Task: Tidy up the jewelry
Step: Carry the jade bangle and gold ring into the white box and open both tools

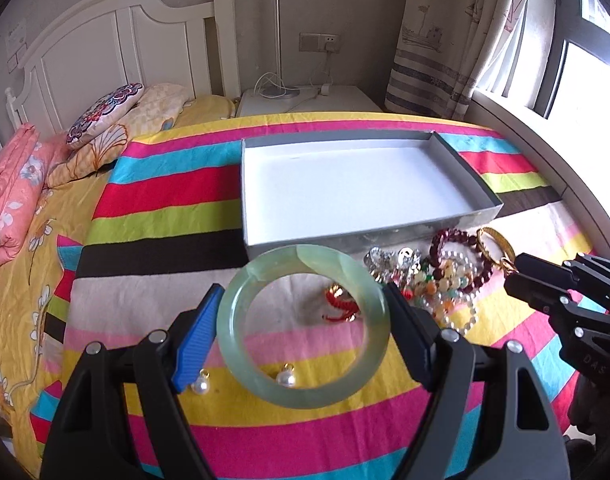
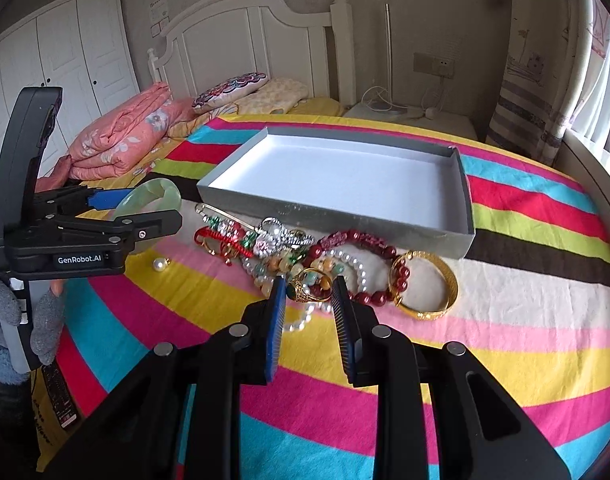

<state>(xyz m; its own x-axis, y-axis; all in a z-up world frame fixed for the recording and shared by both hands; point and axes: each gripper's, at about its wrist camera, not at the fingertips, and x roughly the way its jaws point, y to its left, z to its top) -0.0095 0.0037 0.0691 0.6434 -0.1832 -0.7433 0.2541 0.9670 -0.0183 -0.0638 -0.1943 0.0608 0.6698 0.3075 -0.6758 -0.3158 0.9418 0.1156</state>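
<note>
Left gripper (image 1: 303, 320) has the pale green jade bangle (image 1: 305, 322) pinched across its width, blue pads pressing on both sides, the ring lifted clear of the striped blanket (image 1: 153, 216). Through the bangle's hole, the left wrist view catches a red cord charm (image 1: 341, 306) and a pearl drop (image 1: 286, 377), with a second pearl drop (image 1: 198, 385) beside the left finger. Right gripper (image 2: 307, 304) sits with its jaws spread, poised over a gold ring with a dark green stone (image 2: 307, 289) that lies between the tips, not yet clamped. Only the right wrist view shows that ring; it also shows the gloved hand (image 2: 9, 320) holding the left tool. Around it sprawls the jewelry pile (image 2: 289, 252): dark red bead bracelet (image 2: 369, 268), pearl strand, gold bangle (image 2: 429, 284) to the right. Just behind the pile, the shallow grey box (image 2: 345, 216) lies open, white inside, nothing in it.
</note>
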